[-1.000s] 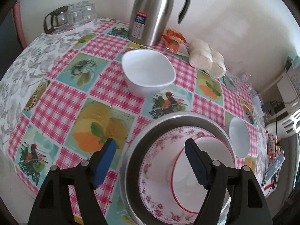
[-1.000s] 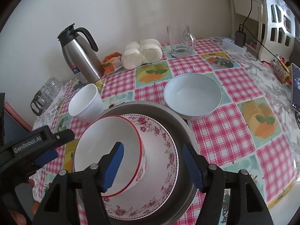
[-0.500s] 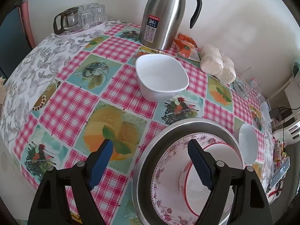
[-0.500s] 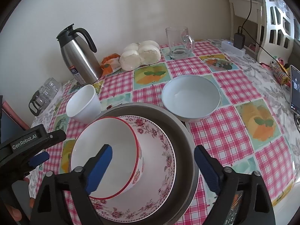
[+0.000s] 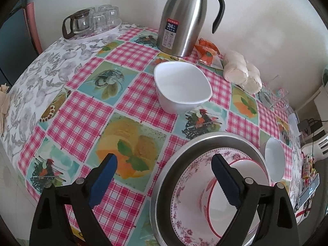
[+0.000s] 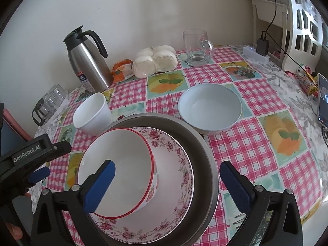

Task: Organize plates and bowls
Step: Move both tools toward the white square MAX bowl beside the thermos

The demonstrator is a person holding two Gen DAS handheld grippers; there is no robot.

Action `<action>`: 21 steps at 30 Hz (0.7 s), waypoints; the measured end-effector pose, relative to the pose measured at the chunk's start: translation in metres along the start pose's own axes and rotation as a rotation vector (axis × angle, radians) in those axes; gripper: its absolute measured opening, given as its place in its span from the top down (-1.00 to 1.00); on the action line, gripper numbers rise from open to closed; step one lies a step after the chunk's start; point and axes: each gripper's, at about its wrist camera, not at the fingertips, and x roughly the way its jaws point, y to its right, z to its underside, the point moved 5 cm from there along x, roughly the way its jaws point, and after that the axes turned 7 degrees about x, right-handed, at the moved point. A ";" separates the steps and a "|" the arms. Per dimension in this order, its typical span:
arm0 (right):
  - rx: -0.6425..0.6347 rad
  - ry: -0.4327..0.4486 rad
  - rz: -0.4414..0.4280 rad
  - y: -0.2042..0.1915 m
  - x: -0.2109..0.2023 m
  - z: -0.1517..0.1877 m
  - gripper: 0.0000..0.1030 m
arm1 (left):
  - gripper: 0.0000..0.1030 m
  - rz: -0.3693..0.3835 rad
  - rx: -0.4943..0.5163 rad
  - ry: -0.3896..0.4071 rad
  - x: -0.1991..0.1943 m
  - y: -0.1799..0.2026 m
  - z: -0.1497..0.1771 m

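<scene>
A red-rimmed white bowl [image 6: 123,168] sits in a floral plate [image 6: 176,164], which rests in a metal pan [image 6: 205,143]. The stack also shows in the left wrist view, where the bowl [image 5: 246,194] lies low right. A small white bowl [image 6: 92,114] stands left of the pan, also seen in the left wrist view [image 5: 182,88]. A wide pale bowl [image 6: 210,107] stands to the pan's right. My right gripper [image 6: 166,182] is open and empty over the stack. My left gripper [image 5: 164,178] is open and empty at the pan's left edge.
A steel thermos [image 6: 88,61] stands at the back by the wall, with an orange packet [image 6: 121,70], wrapped buns [image 6: 155,60] and a glass mug [image 6: 197,48]. A tray of glasses [image 5: 92,21] sits at the far left corner. A phone [image 6: 322,100] lies at the right edge.
My right gripper has opened wider and drawn back from the red-rimmed bowl. My left gripper has moved left and back, away from the pan. The bowl stays in the plate.
</scene>
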 end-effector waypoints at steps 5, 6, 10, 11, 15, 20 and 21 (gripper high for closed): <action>-0.012 0.014 -0.012 -0.006 -0.002 0.000 -1.00 | -0.81 -0.014 -0.040 0.022 -0.004 -0.015 -0.005; -0.017 0.018 -0.015 -0.008 -0.002 0.000 -1.00 | -0.81 -0.017 -0.044 0.023 -0.005 -0.017 -0.005; -0.046 0.030 -0.029 -0.019 -0.005 0.001 -1.00 | -0.81 -0.026 -0.066 0.027 -0.006 -0.030 -0.007; -0.055 0.032 -0.031 -0.022 -0.005 0.002 -1.00 | -0.81 -0.027 -0.073 0.027 -0.006 -0.034 -0.008; -0.091 0.037 -0.028 -0.037 -0.004 0.004 -1.00 | -0.81 -0.024 -0.096 0.025 -0.006 -0.046 -0.009; -0.128 0.041 -0.023 -0.052 -0.002 0.008 -1.00 | -0.81 -0.021 -0.116 0.022 -0.004 -0.057 -0.009; -0.135 0.043 -0.021 -0.055 -0.002 0.009 -1.00 | -0.81 -0.018 -0.120 0.019 -0.003 -0.059 -0.010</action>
